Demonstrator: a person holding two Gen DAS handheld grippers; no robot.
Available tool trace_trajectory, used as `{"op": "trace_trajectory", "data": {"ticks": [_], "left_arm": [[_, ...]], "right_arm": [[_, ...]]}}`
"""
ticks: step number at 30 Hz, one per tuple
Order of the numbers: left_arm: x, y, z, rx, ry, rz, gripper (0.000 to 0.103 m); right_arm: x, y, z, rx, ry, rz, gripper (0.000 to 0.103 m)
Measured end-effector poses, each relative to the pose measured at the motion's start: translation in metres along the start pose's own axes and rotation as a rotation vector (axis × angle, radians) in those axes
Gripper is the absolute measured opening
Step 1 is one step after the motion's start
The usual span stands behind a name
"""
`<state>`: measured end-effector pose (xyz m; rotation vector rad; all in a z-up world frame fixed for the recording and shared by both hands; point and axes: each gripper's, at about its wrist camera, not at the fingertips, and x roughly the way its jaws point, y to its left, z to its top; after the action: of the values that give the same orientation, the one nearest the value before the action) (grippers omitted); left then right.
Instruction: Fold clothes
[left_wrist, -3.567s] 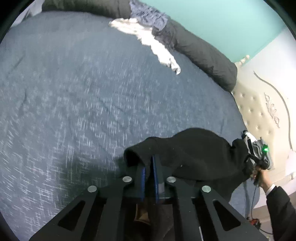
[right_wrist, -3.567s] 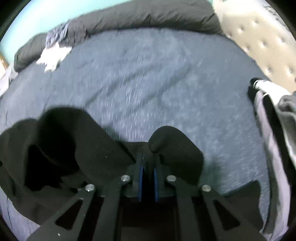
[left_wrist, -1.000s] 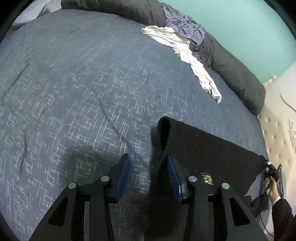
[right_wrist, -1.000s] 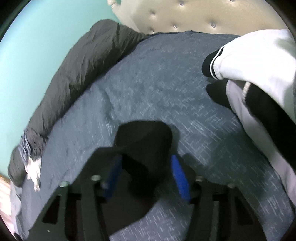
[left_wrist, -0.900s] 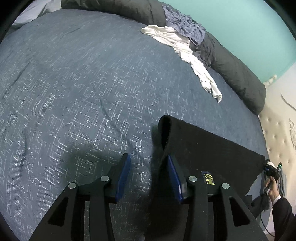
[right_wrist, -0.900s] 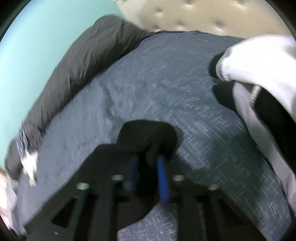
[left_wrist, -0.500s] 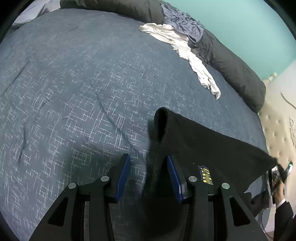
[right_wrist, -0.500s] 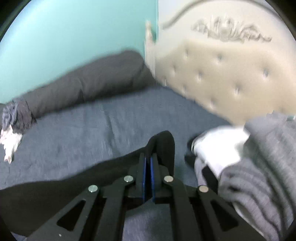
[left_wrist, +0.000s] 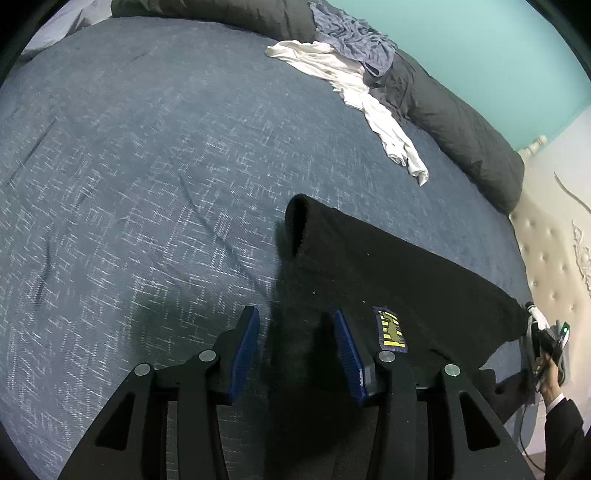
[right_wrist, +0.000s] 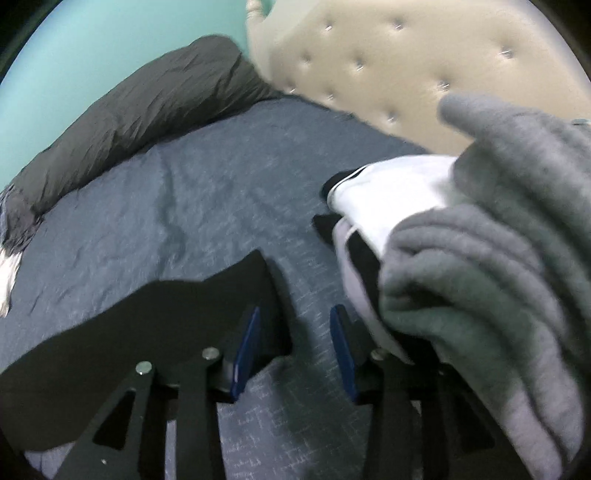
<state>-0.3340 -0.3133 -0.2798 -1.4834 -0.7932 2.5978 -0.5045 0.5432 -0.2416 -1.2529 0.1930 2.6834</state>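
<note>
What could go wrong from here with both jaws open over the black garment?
The right gripper is opening beside the grey pile; its next move could snag that pile. The black garment has a raised folded corner that may flop open. The left gripper straddles the garment's edge ungripped, so lifting could drag it.

- A bed covered by a dark blue spread with fine white flecks (left_wrist: 147, 155) carries everything.
- A flat black cloth garment with a small yellow-and-blue label (left_wrist: 388, 258) lies near its cream tufted headboard (right_wrist: 388, 55).
- A long dark grey bolster (left_wrist: 461, 122) runs along the far edge.
- A crumpled white garment (left_wrist: 369, 99) trails from it.
- A pile of grey and white clothes (right_wrist: 480, 221) sits by the headboard.
</note>
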Motion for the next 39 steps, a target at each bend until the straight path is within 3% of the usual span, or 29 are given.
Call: {"op": "trace_trajectory", "data": {"ticks": [2, 4, 10, 11, 13, 15, 18, 23, 25, 27, 31, 34, 39], "left_arm": [[0.003, -0.003, -0.001, 0.003, 0.005, -0.002, 0.047], [0.005, -0.006, -0.003, 0.008, 0.01, -0.002, 0.047], [0.009, -0.001, -0.006, 0.005, 0.022, 0.013, 0.047], [0.009, 0.0, -0.007, 0.003, 0.023, 0.015, 0.047], [0.008, 0.004, -0.01, 0.0, 0.025, 0.017, 0.047], [0.008, 0.007, -0.012, -0.003, 0.029, 0.018, 0.047], [0.005, 0.012, -0.016, -0.005, 0.032, 0.017, 0.047], [-0.007, 0.018, -0.022, -0.022, 0.02, 0.005, 0.048], [-0.014, 0.019, -0.026, -0.024, 0.019, 0.0, 0.048], [-0.021, 0.02, -0.031, -0.024, 0.018, -0.006, 0.048], [-0.036, 0.021, -0.041, -0.025, 0.022, -0.017, 0.049], [-0.046, 0.02, -0.053, -0.02, 0.033, -0.031, 0.056], [-0.054, 0.015, -0.078, -0.001, 0.067, -0.048, 0.057]], "right_arm": [[0.003, 0.01, -0.004, -0.02, 0.017, 0.043, 0.043], [0.011, 0.019, -0.008, -0.036, 0.049, 0.07, 0.057], [0.042, 0.024, -0.017, 0.03, 0.123, 0.053, 0.056], [0.047, 0.022, -0.018, 0.048, 0.136, 0.039, 0.053], [0.053, 0.02, -0.018, 0.053, 0.147, -0.002, 0.019], [0.05, 0.024, -0.014, 0.012, 0.112, -0.02, 0.009], [0.039, 0.029, -0.005, -0.043, 0.042, -0.068, 0.006], [0.04, 0.029, 0.004, -0.049, 0.075, -0.076, 0.007], [0.035, 0.033, 0.0, -0.071, 0.081, -0.091, 0.014], [0.027, 0.034, -0.005, -0.099, 0.082, -0.152, 0.021], [0.0, 0.02, -0.012, -0.055, 0.069, -0.194, 0.022], [-0.028, 0.017, -0.024, -0.056, 0.082, -0.121, 0.022], [-0.076, 0.037, -0.055, -0.144, 0.08, 0.005, 0.03]]}}
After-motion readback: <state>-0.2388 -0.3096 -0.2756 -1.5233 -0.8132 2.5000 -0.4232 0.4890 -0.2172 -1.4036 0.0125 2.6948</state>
